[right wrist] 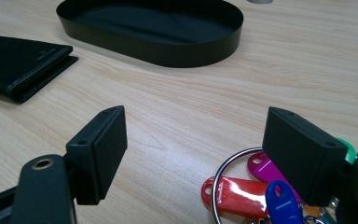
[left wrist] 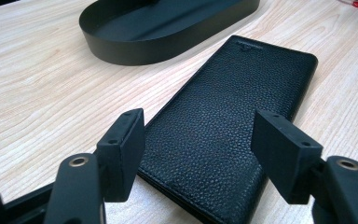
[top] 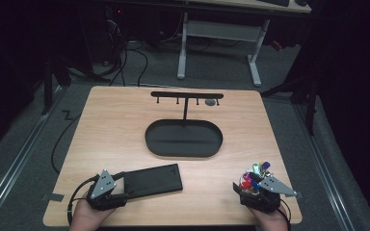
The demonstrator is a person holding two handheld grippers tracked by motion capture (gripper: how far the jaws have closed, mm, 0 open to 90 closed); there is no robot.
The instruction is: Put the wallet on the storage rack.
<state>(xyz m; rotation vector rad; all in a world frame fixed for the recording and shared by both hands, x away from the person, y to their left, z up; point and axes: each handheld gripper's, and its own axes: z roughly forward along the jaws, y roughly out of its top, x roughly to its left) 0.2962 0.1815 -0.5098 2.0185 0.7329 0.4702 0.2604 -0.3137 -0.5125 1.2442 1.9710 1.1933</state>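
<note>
A black leather wallet (top: 153,180) (left wrist: 233,107) lies flat on the wooden table near its front left. My left gripper (top: 124,186) (left wrist: 203,135) is at the wallet's near end, jaws wide open on either side of it, pads not pressing. A bunch of keys with coloured tags (top: 254,174) (right wrist: 242,191) on a metal ring lies at the front right. My right gripper (top: 251,186) (right wrist: 196,135) stands open just behind the bunch, its right jaw over the ring and bare table between the pads. The wallet (right wrist: 18,65) also lies off to the left in the right gripper view.
A black oval tray (top: 149,144) (left wrist: 121,51) (right wrist: 191,53) sits mid-table. Behind it rises a black stand with a hook bar (top: 187,95). A small grey disc (top: 211,102) lies by the stand. Table edges run close behind both hands.
</note>
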